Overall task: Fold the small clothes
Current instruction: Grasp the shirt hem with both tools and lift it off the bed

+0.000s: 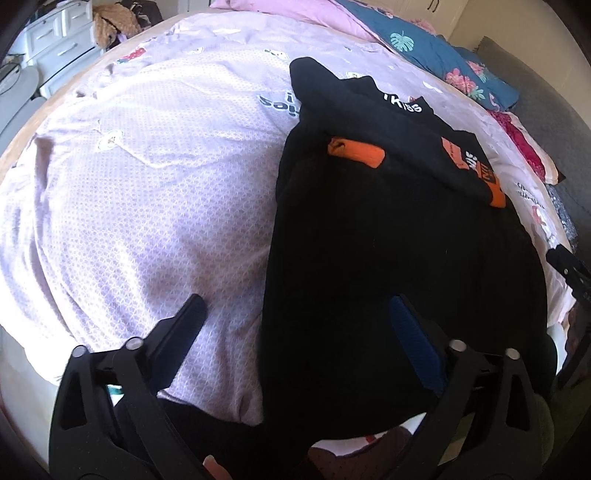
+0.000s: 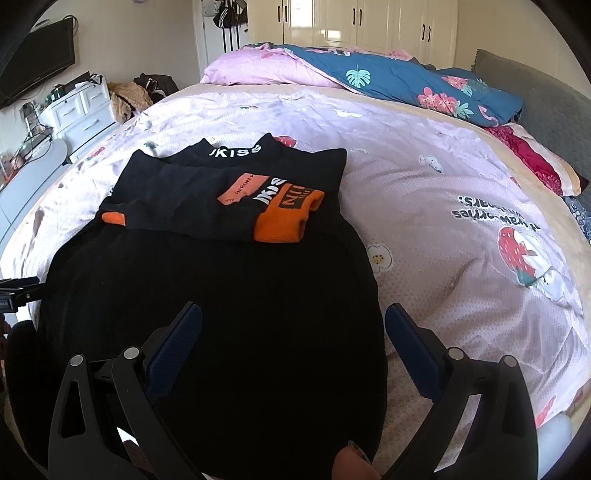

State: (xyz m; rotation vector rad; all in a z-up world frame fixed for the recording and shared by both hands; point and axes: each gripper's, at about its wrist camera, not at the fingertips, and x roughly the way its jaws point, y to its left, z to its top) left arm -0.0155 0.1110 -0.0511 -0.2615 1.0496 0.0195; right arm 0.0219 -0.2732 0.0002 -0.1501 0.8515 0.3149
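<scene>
A black top [image 2: 221,302] with orange cuffs [image 2: 286,218] and white lettering at the collar lies flat on the pink bedspread [image 2: 443,240]. Its sleeves are folded across the chest. It also shows in the left wrist view [image 1: 388,240]. My left gripper [image 1: 299,314] is open above the garment's lower left edge, one finger over the bedspread [image 1: 147,203], one over the black cloth. My right gripper [image 2: 293,321] is open above the garment's lower right edge. Neither holds anything. The right gripper's tip [image 1: 565,266] shows at the right edge of the left wrist view.
A blue floral quilt [image 2: 406,85] and pink pillow [image 2: 258,72] lie at the far end of the bed. A red cloth [image 2: 532,162] lies at the right. A white drawer unit [image 2: 81,107] and a TV [image 2: 40,55] stand at the left, wardrobes [image 2: 369,26] behind.
</scene>
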